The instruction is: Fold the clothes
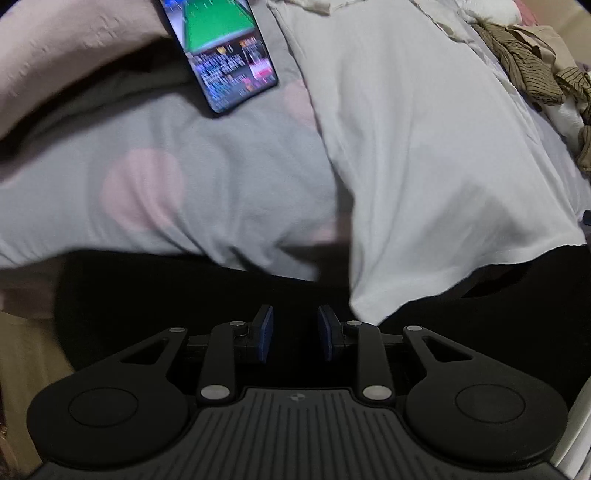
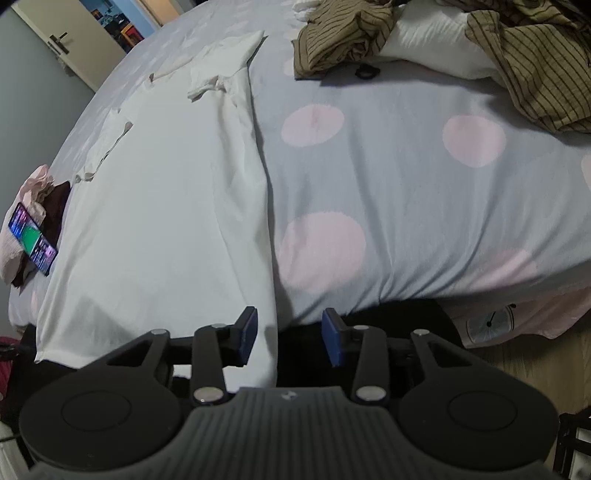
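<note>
With both tongs [image 1: 295,332] [image 2: 288,338] apart and empty, the shirt's [image 2: 166,221] overhanging hem may slide off the bed [image 2: 406,184].

**White garment spread across polka-dot bed**

A bed [image 2: 406,177] covered in grey bedding with large pale-pink dots carries a white garment [image 2: 166,206] laid out lengthwise, its lower hem hanging over the near edge. A lit phone [image 2: 32,239] lies just beside the garment's left side, against a heap of pink and dark cloth [image 2: 37,192]. At the far end sit crumpled brown striped clothes [image 2: 343,33], a white pillow [image 2: 436,40] between them, and a small black ring-shaped item [image 2: 365,71] on the cover.
</note>
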### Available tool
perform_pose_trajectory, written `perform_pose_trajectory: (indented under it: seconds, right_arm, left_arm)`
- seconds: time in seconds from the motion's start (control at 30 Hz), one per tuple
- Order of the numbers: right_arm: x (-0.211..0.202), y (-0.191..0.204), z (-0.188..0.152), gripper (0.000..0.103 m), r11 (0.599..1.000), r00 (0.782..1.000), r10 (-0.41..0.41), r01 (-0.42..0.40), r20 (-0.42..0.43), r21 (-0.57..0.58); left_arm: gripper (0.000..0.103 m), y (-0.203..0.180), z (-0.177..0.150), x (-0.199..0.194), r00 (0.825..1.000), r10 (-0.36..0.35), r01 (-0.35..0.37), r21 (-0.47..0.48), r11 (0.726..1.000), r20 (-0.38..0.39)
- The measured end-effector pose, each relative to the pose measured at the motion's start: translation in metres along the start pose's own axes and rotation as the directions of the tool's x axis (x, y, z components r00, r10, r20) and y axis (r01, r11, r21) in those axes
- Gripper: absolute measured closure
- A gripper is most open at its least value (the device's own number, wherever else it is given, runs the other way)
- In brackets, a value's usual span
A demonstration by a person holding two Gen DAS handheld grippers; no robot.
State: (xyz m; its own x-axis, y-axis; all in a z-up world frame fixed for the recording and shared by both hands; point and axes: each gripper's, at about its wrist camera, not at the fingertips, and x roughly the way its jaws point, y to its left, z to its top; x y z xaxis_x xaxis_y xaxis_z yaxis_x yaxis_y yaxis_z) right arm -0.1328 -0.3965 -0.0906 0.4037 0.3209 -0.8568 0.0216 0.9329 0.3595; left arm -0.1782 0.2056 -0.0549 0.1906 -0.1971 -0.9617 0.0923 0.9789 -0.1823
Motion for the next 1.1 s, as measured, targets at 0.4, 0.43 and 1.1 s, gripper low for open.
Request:
perform_pose_trajectory:
  seconds: [0.4,0.43,1.1]
  right_arm:
    - [0.016,0.008,0.000,0.042,0.999,0.998,0.045,-0.045,-0.055,-0.006]
    - [0.017,0.008,-0.001,0.042,0.999,0.997,0.047,-0.048,-0.063,-0.007]
    - [-0.003,0.005,0.004,0.098,0.976,0.975,0.214,-0.212,-0.053,0.044]
  left_arm:
    - [0.057,0.006,0.008,0.002,0.970,-0.231,0.238,-0.111,0.965,0.071]
    - [0.057,0.006,0.010,0.006,0.972,-0.226,0.232,-0.116,0.966,0.062]
    - [0.103,0.015,0.016,0.015,0.932,-0.357,0.361,-0.150,0.920,0.053]
